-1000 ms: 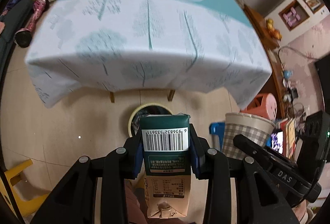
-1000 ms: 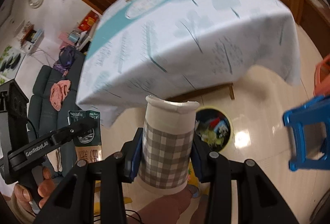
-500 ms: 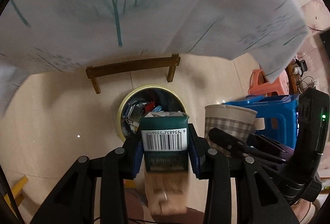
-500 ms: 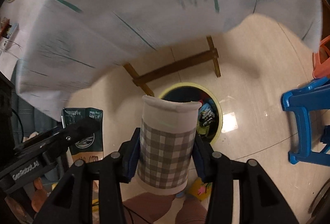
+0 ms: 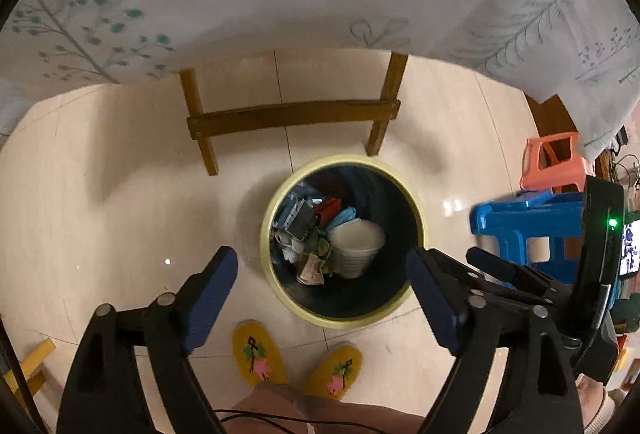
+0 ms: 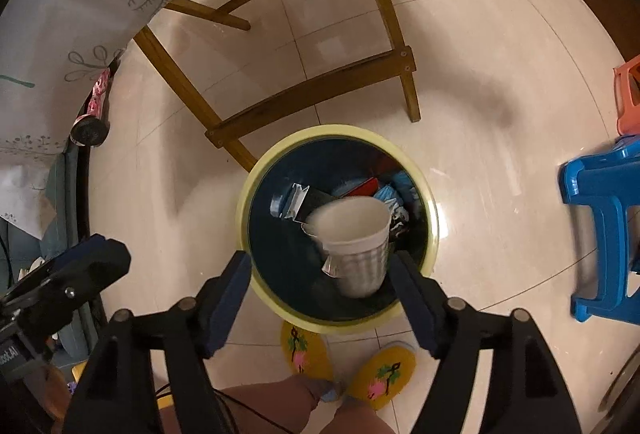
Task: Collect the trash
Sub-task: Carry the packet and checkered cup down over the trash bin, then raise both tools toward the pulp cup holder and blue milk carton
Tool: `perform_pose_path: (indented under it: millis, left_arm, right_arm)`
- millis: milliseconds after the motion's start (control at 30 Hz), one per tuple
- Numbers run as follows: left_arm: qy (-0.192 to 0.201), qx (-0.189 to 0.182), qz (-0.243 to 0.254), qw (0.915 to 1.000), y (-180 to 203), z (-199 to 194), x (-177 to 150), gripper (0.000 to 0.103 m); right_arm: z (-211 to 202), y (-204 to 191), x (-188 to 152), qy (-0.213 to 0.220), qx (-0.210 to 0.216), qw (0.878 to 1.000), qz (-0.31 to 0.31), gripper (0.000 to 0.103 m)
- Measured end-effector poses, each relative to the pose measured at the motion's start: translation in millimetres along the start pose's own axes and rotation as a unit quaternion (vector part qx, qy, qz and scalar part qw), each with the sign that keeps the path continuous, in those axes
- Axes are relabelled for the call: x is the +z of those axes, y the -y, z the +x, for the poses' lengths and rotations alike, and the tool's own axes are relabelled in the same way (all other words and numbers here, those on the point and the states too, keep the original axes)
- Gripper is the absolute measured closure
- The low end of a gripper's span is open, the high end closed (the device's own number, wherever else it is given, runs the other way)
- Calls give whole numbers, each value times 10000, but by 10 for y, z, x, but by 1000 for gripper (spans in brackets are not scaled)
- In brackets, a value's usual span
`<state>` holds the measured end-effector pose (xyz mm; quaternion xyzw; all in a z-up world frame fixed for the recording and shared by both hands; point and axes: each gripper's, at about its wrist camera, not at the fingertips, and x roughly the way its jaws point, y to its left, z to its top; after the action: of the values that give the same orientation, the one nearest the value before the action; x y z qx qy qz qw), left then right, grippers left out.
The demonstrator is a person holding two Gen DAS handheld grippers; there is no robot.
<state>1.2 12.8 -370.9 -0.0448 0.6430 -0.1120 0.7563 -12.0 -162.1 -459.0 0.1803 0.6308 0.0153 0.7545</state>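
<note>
Left gripper [image 5: 322,286]: we see it spread wide above the bin, nothing between its blue pads; its jaws have just been opening.
Right gripper [image 6: 320,288]: released too, jaws just opened, and the cup sits between the fingers without either pad pressing on it.
Cup [image 6: 356,246]: checked paper cup, mouth up and tilted, blurred, inside the bin's rim.
Carton [image 5: 310,272]: we can only make out a brownish, crumpled piece low in the bin beside the cup; whether it is the carton we cannot tell.
Bin [image 5: 270,210]: round, yellow rim, dark inside, holding mixed wrappers, on the tile floor in front of the desk's wooden legs.
Feet: our yellow slippers [image 5: 260,354] stand just beside the bin.
Stool [image 6: 600,202]: blue, to the right.
</note>
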Motion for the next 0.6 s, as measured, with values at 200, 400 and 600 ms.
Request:
perform_pose_path:
  millis: [200,400,600]
  left_arm:
    - [273,108,12,9996,27,-282,36,17]
    - [547,154,91,9983,147,-835,62,17]
    - [745,208,128,9969,222,-1475,113,11]
  right_arm:
    - [-227,-67,46,206,-10,9998,-14,28]
    - [-727,-207,61,447,-22,9990,-51,28]
    - [-1272,-342,63,490,25,9988,18,28]
